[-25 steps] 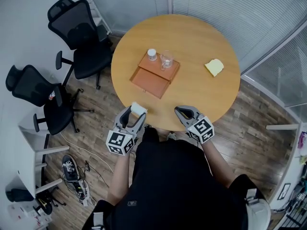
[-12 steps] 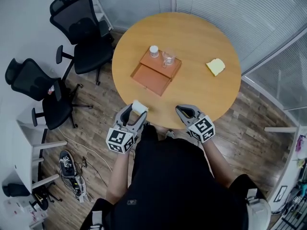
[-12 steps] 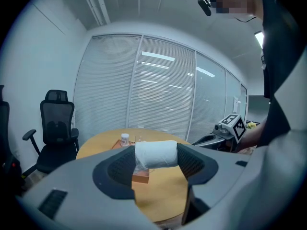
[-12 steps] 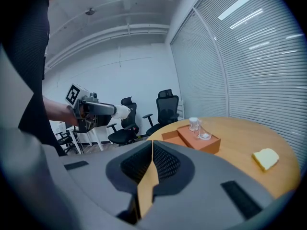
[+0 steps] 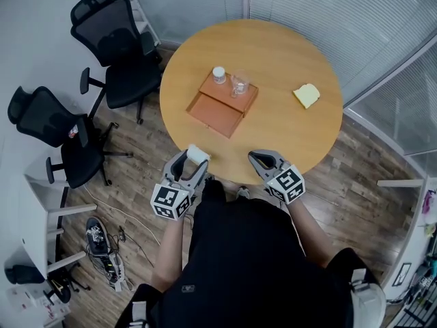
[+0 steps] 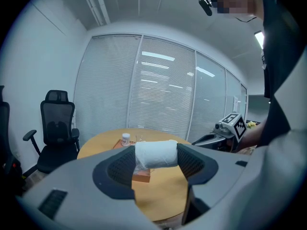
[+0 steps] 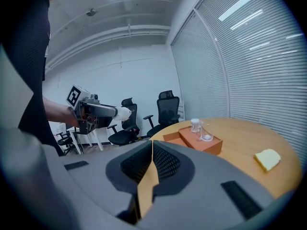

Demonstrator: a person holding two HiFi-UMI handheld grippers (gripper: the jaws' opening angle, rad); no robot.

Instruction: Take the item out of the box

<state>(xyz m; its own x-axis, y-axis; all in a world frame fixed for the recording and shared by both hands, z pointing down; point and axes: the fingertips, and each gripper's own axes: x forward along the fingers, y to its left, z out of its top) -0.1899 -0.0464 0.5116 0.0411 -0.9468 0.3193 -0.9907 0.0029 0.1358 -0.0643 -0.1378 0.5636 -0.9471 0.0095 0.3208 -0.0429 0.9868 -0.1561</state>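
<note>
The left gripper clamps 1 white roll by the near edge of the table, apart from the 1 orange box bearing 1 bottle and 1 glass. The right gripper is clenched, empty. 2 chairs stand left.

A round light-wood table carries a flat orange-brown box, with a small white jar and a clear glass cup on its far half. A pale yellow wedge lies well apart to the right. At the table's near edge the left gripper clasps a white rolled cloth — the right gripper has its jaws together.
</note>
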